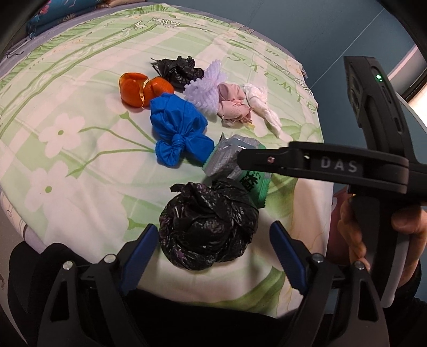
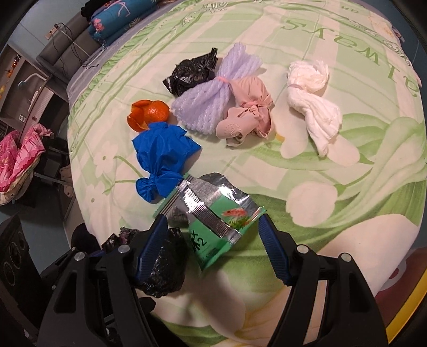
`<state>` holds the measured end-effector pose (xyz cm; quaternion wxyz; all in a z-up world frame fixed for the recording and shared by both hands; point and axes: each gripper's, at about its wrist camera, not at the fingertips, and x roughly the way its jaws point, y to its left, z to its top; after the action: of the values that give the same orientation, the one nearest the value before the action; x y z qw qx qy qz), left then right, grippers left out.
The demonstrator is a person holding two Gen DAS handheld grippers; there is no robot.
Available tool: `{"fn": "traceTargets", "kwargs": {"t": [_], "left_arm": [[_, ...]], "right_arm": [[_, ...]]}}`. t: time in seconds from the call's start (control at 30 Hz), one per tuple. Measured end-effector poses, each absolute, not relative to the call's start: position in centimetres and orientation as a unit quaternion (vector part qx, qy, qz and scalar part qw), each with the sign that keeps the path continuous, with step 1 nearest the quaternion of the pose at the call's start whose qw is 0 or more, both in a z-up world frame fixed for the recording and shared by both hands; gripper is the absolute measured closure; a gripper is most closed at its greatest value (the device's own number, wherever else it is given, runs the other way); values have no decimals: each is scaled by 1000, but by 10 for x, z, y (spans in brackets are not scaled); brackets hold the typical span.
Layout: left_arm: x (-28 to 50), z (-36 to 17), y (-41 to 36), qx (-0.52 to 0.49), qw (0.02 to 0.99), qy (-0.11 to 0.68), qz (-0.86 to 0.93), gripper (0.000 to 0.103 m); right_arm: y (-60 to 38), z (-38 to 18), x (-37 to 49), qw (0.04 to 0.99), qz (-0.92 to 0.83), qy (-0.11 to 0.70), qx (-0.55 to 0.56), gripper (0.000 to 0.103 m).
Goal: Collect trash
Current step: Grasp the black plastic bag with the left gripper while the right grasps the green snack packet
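Note:
Trash lies on a floral bed sheet (image 1: 80, 149). My left gripper (image 1: 210, 245) is open, its blue pads either side of a crumpled black bag (image 1: 208, 227). My right gripper (image 2: 210, 240) is open around a green and silver snack wrapper (image 2: 213, 213); it shows from the side in the left wrist view (image 1: 240, 160), over the wrapper (image 1: 226, 157). The black bag (image 2: 162, 269) lies under its left finger. Farther off lie a knotted blue bag (image 1: 178, 130), orange peel (image 1: 144, 89), a second black bag (image 1: 178, 70), lilac foam netting (image 1: 205, 88), a pink bundle (image 1: 233, 104) and white tissue (image 1: 263, 106).
The bed's near edge (image 1: 186, 293) runs just in front of my left gripper. A blue floral pillow (image 2: 120, 18) lies at the bed's head. Left of the bed stand a speaker (image 2: 16, 253) and a basket with pink cloth (image 2: 18, 160).

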<state>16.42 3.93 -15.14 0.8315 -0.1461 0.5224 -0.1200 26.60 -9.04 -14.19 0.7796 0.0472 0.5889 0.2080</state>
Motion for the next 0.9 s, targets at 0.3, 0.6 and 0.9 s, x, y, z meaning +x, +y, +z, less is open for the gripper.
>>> {"fn": "traceTargets", "kwargs": {"t": [0.3, 0.6, 0.9], "left_arm": [[167, -157, 38, -151, 822, 533, -129, 43], [166, -157, 36, -145, 821, 535, -136, 60], [162, -148, 29, -124, 830, 527, -138, 69]], "right_arm": [[-84, -159, 269, 768, 200, 608, 41, 56], [-87, -159, 270, 771, 194, 604, 48, 65], [-93, -148, 268, 785, 186, 588, 47, 77]]}}
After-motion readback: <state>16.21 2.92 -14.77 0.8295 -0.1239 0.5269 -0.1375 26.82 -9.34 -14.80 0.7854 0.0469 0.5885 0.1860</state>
